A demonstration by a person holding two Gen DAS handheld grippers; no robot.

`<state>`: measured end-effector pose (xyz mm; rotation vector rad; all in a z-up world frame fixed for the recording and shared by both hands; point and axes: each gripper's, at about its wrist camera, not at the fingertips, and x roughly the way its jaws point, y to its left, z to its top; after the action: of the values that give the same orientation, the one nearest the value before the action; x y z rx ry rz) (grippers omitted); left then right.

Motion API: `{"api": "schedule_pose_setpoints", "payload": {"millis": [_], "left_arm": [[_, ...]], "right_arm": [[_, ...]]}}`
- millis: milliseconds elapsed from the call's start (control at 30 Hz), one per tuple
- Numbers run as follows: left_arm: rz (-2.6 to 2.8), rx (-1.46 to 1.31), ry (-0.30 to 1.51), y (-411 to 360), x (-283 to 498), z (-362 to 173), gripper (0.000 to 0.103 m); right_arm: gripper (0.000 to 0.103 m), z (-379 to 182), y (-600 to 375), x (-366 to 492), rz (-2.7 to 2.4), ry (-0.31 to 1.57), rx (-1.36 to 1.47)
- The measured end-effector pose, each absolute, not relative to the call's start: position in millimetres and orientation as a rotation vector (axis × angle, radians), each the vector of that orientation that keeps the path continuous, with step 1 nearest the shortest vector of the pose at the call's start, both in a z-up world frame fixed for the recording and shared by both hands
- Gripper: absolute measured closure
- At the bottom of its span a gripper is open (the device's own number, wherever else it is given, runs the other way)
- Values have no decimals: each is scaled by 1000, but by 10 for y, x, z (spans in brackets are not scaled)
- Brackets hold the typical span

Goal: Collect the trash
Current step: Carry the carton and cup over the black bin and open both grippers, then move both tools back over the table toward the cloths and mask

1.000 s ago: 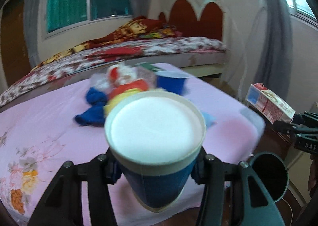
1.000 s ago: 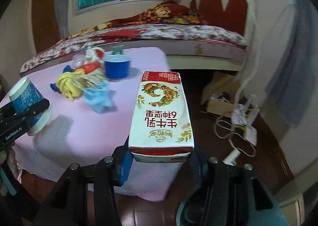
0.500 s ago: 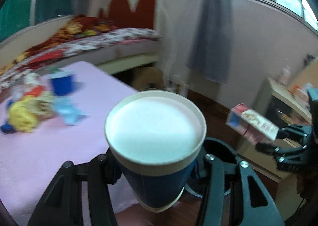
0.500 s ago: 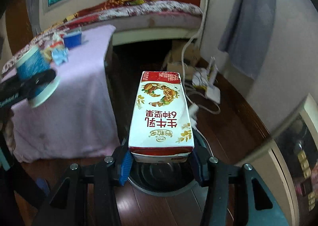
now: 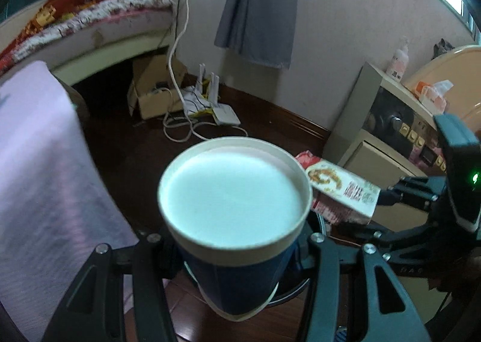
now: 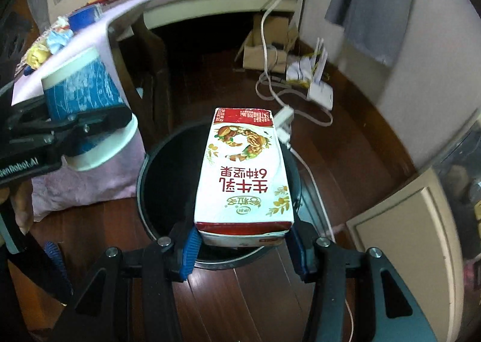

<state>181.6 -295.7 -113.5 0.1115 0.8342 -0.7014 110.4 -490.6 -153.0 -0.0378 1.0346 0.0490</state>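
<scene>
A blue paper cup (image 5: 234, 221) is being gripped by the left hand-held gripper (image 5: 237, 254), its jaws pressed on the cup's blue wall, base turned toward the camera. A milk carton (image 6: 245, 173) is being clamped at its lower end by the right hand-held gripper (image 6: 243, 245), blue pads (image 6: 189, 248) closed on both sides. The carton is being held directly above the round black bin (image 6: 156, 191) on the wooden floor (image 6: 354, 143). In the right wrist view the cup is being held left of the bin, near its rim, in front of the pink-clothed desk (image 6: 90, 41). More litter (image 6: 51, 41) is lying on the desk top.
</scene>
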Motion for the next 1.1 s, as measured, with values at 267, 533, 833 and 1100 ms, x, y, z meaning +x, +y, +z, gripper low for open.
{"api": "schedule_pose_setpoints", "payload": {"millis": [267,533,833,1100], "left_arm": [[-734,106,900,-3103,1962,-1349,41],[-545,126,890,-2805,1888,-1340,1],[-403,137,834,-2353,1651,-1100,1],[-345,114,774,-2096,1582,-817,1]], "right_arm": [[50,-1697,-4906,1156,79,1081,-59],[0,-1706,-5067,1234,-27,1056,-42],[0,-1365,-5049,1349,-91,1001,0],[0,-1025,-4654,1448,-46,918,-11]]}}
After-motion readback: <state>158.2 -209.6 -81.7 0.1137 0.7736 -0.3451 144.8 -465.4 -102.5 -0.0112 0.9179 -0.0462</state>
